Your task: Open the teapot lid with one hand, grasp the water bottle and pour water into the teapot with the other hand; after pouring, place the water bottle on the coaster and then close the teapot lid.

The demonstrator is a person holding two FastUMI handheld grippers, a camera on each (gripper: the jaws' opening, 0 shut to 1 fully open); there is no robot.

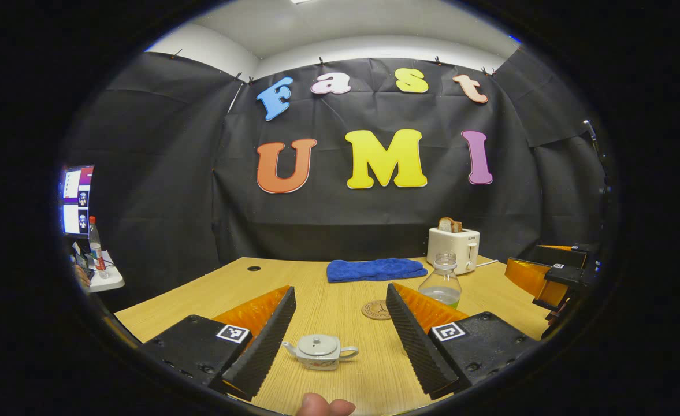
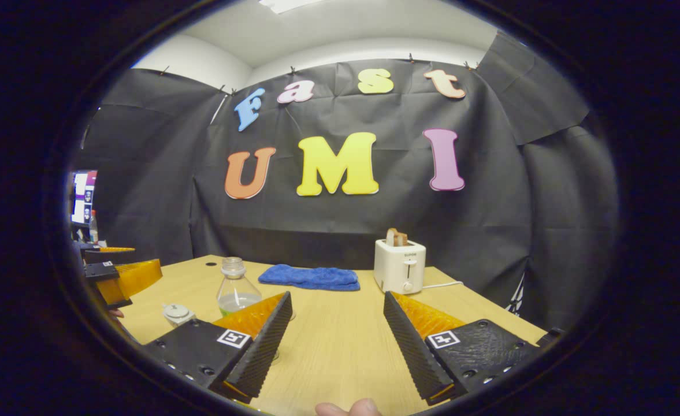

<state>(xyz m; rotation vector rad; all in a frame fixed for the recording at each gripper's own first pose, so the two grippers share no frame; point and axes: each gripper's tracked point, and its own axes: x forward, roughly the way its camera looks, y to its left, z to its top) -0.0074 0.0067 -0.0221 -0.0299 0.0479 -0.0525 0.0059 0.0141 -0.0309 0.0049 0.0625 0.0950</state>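
1. While both grippers hang above the near edge of the table (image 1: 340,289), nothing is grasped yet; lid on, so task looks at its start
2. left gripper (image 1: 340,341): jaws wide apart, holding nothing; teapot (image 1: 320,351) sits straight ahead between its fingers, low and close, spout to view-left, handle to view-right, lid (image 1: 318,345) closed on top
3. right gripper (image 2: 337,341): jaws wide apart, empty, bare table between the fingers
4. water bottle (image 2: 234,289): upright, uncapped, a little water in the base; in the right gripper view it lies ahead and off to the left, behind the left finger, so the right gripper would need to swing left to line up
5. coaster (image 1: 377,309): flat on the table beyond the teapot, just left of the bottle in the left gripper view
6. Key relation, as a judgement: left gripper is nearer the teapot and already centred on it, so lid lift looks like its job; bottle falls to the right
7. Clutter well back: blue cloth (image 1: 375,269), toaster (image 1: 454,247)
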